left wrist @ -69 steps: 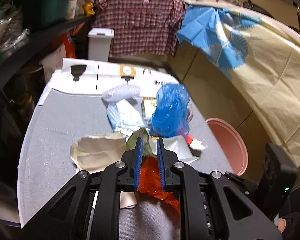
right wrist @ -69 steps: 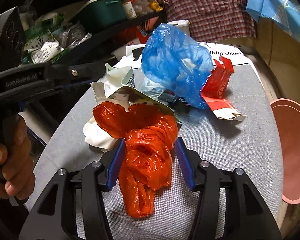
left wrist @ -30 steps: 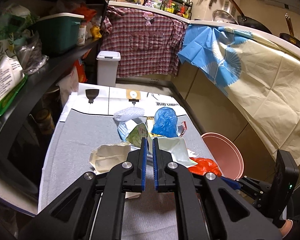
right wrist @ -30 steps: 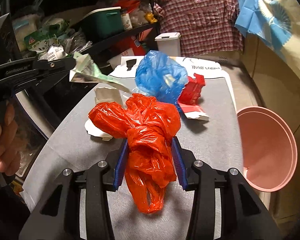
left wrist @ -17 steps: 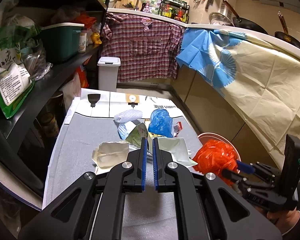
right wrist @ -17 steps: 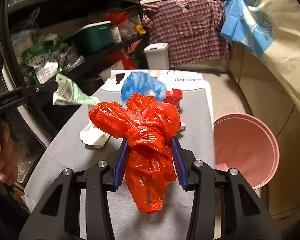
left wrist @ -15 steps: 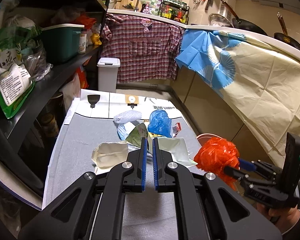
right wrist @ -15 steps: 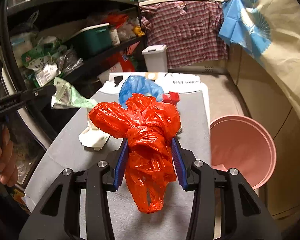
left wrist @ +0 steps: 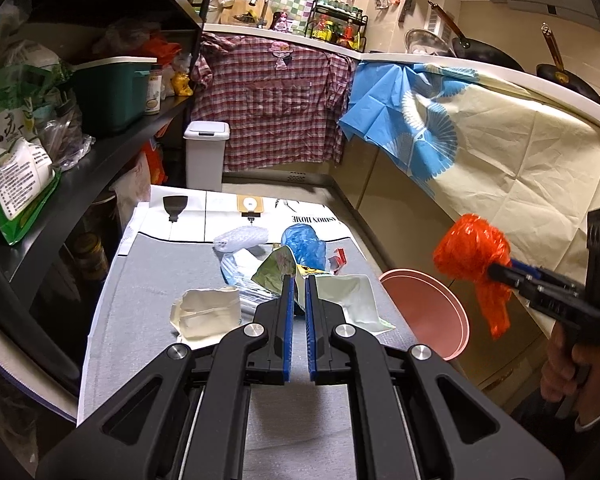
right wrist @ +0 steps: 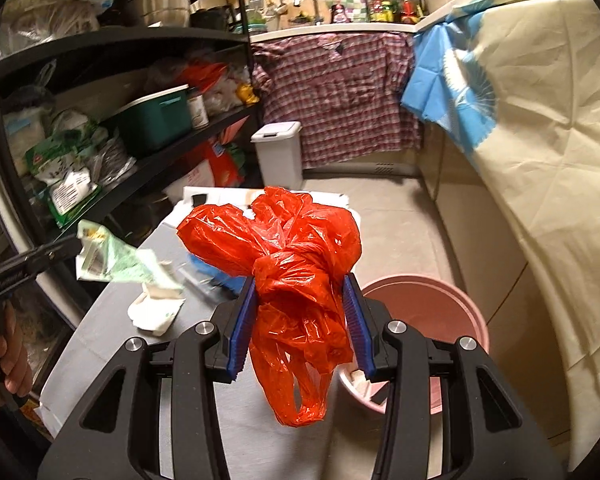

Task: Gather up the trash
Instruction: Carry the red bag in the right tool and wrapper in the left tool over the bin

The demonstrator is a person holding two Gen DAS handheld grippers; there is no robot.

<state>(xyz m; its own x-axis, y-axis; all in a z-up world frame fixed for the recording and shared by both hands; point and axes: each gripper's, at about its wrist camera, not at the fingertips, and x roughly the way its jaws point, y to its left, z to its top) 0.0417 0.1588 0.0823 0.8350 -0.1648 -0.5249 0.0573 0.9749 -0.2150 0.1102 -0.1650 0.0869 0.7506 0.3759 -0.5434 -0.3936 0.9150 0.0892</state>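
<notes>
- Your right gripper [right wrist: 298, 316] is clamped on the orange bag [right wrist: 296, 264], above the pink bin [right wrist: 452, 300].
- Your left gripper [left wrist: 296, 292] is pinched on a green wrapper [left wrist: 278, 268], over the table [left wrist: 140, 280].

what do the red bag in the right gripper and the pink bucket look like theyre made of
Red bag: thin plastic film, probably polythene; it is glossy, slightly see-through, finely crinkled and knotted where the right gripper squeezes it.
Pink bucket: rigid moulded plastic by the look; smooth, matte, even colour, with a rolled round rim. Nothing here rules out another material.
</notes>
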